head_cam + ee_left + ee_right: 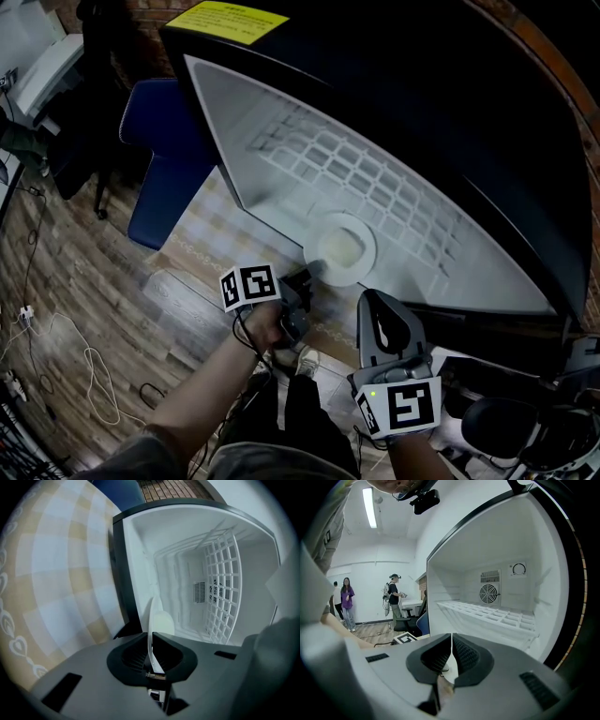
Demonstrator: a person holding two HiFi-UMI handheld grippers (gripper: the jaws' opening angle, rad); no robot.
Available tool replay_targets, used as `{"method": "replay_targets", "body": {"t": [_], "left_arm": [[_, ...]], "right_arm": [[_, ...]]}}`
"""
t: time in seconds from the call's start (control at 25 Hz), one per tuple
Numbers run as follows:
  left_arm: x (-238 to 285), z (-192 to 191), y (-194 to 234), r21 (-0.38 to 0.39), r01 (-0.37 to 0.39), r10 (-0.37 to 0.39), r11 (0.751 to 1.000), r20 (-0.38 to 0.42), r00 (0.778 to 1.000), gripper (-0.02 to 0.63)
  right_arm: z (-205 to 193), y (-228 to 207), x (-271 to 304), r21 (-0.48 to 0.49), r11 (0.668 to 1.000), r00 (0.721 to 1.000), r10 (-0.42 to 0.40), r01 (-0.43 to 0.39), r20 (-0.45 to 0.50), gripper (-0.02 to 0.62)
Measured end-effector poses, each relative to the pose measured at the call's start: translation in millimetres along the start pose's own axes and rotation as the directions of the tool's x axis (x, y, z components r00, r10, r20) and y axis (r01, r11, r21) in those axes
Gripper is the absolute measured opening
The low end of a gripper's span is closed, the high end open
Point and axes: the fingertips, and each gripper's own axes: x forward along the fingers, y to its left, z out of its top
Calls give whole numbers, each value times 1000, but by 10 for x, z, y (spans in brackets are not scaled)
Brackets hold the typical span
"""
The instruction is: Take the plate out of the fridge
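White plate (345, 248) sat at the front edge of the open fridge (281, 131) interior, by the wire shelf (366, 183). Left gripper (305, 278) jaws were clamped on the plate's near rim. Right gripper (380, 309) hung just beside, low at the fridge front, jaws closed together on nothing.

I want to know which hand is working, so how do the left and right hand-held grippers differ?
The left hand-held gripper is shut on the white plate's rim; the right hand-held gripper is shut on nothing. The left one touches the plate at the fridge's front edge; the right one is off to its side, clear of the plate. Both point into the open fridge.
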Motion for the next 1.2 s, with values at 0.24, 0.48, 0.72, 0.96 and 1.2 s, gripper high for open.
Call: {"method": "replay_targets", "body": {"t": [0.24,0.48,0.72,0.96,1.2], "left_arm": [[1,33,-34,-29,-14,14,999,20,1000,29],[-35,38,-127,-39,-10,11,999,31,999,25],[-287,73,-258,-64,8,-5,998,58,998,25],[-539,186,-570,-65,46,-39,997,105,994,25],[-1107,214,-941,-42,87,-81,995,144,986,25]], "right_arm": [[8,-27,-34,10,1000,1000,-5,5,4,31],[60,-34,-108,0,1000,1000,-3,3,19,31],[270,-4,-228,-19,1000,999,-5,6,54,31],[591,-51,-277,-44,999,994,9,-4,109,31],[978,207,-445,-19,999,981,49,-47,188,31]]}}
